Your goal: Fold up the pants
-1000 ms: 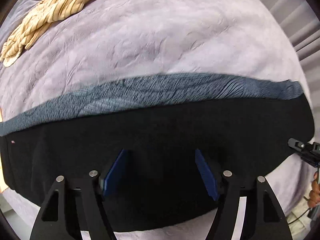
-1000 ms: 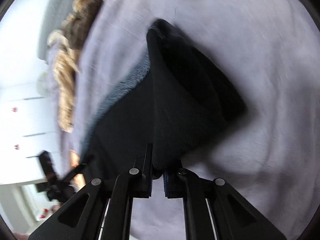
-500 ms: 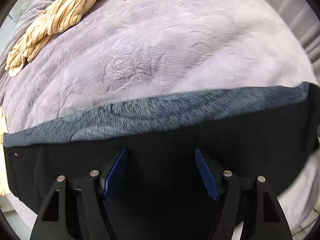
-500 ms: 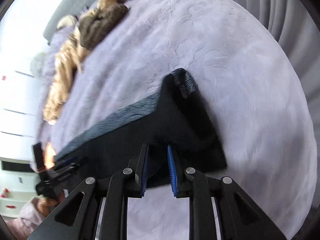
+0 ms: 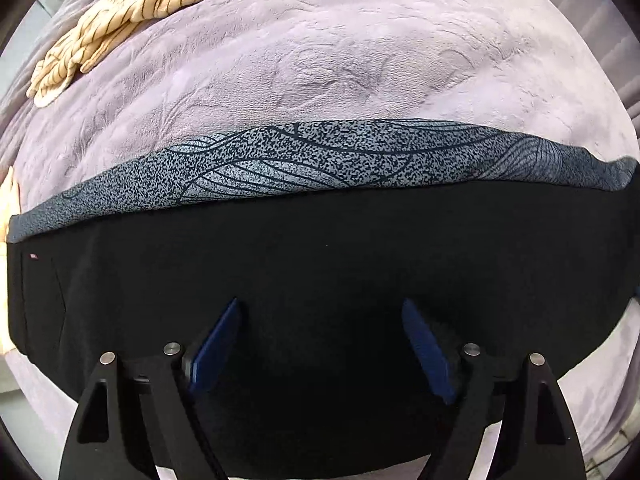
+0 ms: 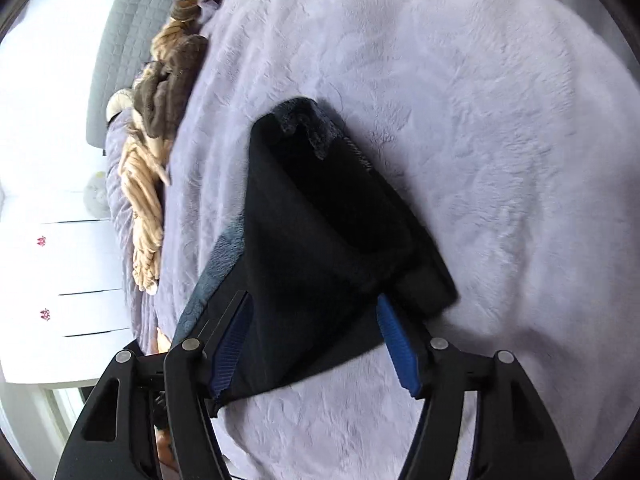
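The black pants (image 5: 320, 264) lie folded lengthwise on the lilac blanket (image 5: 320, 72), with a grey patterned band (image 5: 320, 160) along their far edge. My left gripper (image 5: 320, 320) is open and empty, just above the middle of the black cloth. In the right wrist view the end of the pants (image 6: 320, 216) lies folded over in a bulky, uneven flap. My right gripper (image 6: 312, 308) is open, its blue pads (image 6: 394, 340) on either side of that flap, holding nothing.
A cream striped garment (image 5: 120, 16) lies at the blanket's far left; it also shows with a brown garment (image 6: 168, 84) in the right wrist view. A grey quilted headboard (image 6: 120, 40) and white drawers (image 6: 60, 260) stand beyond the bed.
My right gripper was shut on the pants' end, laid it down folded over, and has opened wide. My left gripper stayed open over the pants and shifted slightly.
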Demonstrator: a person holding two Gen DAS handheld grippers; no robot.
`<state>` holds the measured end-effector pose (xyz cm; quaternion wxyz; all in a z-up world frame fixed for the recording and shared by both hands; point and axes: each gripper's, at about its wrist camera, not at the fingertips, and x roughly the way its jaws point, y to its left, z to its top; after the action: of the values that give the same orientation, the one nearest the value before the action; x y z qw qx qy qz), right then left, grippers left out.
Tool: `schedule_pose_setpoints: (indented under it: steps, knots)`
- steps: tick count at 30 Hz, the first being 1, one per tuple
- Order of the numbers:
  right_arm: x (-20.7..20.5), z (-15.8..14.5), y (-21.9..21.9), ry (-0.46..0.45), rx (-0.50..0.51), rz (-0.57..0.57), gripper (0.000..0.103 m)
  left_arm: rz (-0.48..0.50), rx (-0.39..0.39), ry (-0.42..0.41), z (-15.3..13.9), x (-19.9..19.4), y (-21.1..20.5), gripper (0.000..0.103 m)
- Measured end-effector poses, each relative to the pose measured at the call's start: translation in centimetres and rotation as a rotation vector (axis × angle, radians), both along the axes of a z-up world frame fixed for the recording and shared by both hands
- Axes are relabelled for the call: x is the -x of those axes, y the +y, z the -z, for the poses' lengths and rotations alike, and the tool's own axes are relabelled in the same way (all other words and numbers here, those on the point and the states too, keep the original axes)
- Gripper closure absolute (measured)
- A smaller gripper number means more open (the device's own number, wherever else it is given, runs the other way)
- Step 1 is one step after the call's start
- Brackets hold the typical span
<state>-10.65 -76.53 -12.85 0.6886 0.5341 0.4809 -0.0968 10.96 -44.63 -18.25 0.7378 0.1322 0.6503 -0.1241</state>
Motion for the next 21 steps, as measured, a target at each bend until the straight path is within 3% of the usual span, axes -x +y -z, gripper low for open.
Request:
schedule_pose_setpoints:
  steps: [1,2,5,7,8,9,11,12,13,16,18,19,20,21]
  knots:
    - [-0.2,0.8,0.0,0.048,-0.007,0.012,0.076,0.004,0.002,0.007,-0.3,0.2,-0.1,0.02]
    - [0.0,0.8,-0.1,0.077,-0.022,0.03,0.083,0.009,0.005,0.008,-0.4,0.2,-0.4,0.02]
    - [1.4,-1.4,0.1,0.006,0.015,0.026,0.094,0.027,0.005,0.005,-0.2,2.3,0.2,0.02]
    - [2.7,-1.5,0.6,0.099,0.109,-0.021,0.096,0.01,0.017,-0.009,0.7,2.8,0.8,0.015]
    - [3.6,-0.2,0.5,0.185,0.144,-0.043,0.103,-0.001,0.01,-0.011,1.0,3.1,0.6,0.011]
    - [4.4,0.8,0.1,0.224,0.133,-0.036,0.103,-0.014,0.007,-0.003,1.2,2.9,0.5,0.01]
    - [6.3,1.0,-0.6,0.161,0.021,0.062,0.103,-0.025,0.009,0.01,1.1,2.8,0.8,0.01]
    - [6.8,-0.1,-0.7,0.12,0.014,0.082,0.103,-0.013,0.005,0.007,1.0,3.0,0.7,0.01]
    - [6.8,-1.0,-0.6,0.101,0.03,0.075,0.096,0.002,-0.001,0.001,1.0,2.8,0.4,0.01]
    - [5.8,-5.0,0.4,0.036,0.131,-0.008,0.093,-0.001,-0.008,-0.001,0.5,3.1,-0.2,0.01]
    - [3.5,-7.3,0.9,0.033,0.264,-0.066,0.076,-0.012,-0.012,0.001,0.3,3.5,-1.0,0.01]
    - [2.5,-8.0,1.1,0.039,0.321,-0.082,0.056,-0.016,-0.015,-0.001,0.4,3.2,-0.8,0.01]
    - [1.7,-8.2,1.0,0.057,0.373,-0.1,0.046,-0.017,-0.013,-0.004,0.7,3.1,0.0,0.01]
    - [0.7,-7.8,0.8,0.088,0.411,-0.13,0.046,-0.018,-0.011,-0.006,0.9,2.9,-0.2,0.01]
